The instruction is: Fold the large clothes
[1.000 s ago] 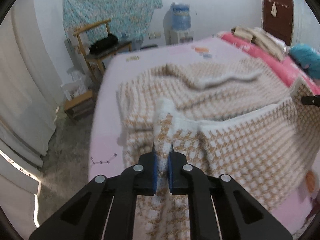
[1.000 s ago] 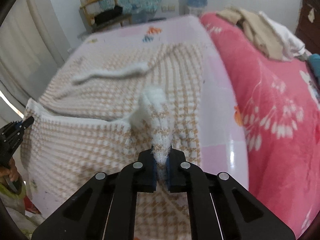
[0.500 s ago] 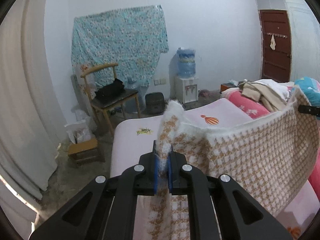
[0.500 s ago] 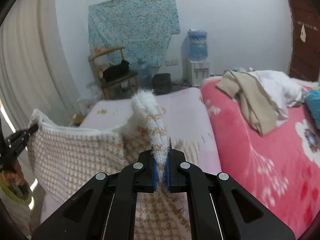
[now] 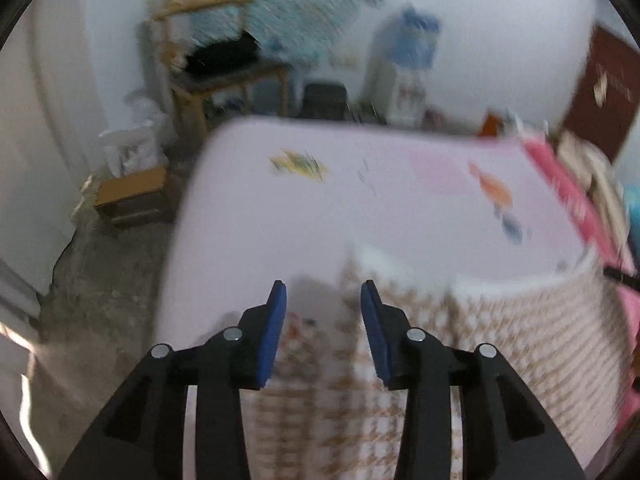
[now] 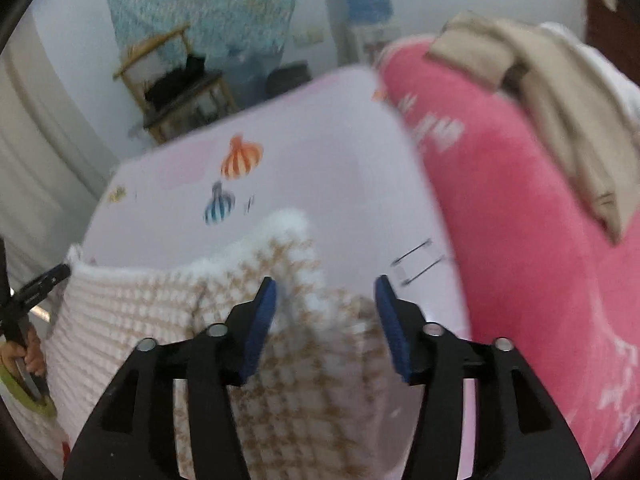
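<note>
A tan-and-white checked knit garment with a fluffy white edge lies in a fold on the pale pink bed sheet. My left gripper is open and empty, with the garment's left corner just below and right of its fingers. In the right wrist view the garment lies under my right gripper, which is open and empty over the garment's right corner. The tip of the left gripper shows at the left edge of that view. Both views are motion-blurred.
A pink blanket with a beige garment on it lies to the right. Beyond the bed stand a wooden chair, a low wooden stool, a water dispenser and a brown door.
Both grippers have let go of the garment's corners and opened. The lifted edge has dropped onto the bed, folded over, and both cameras have tilted down toward the sheet.
</note>
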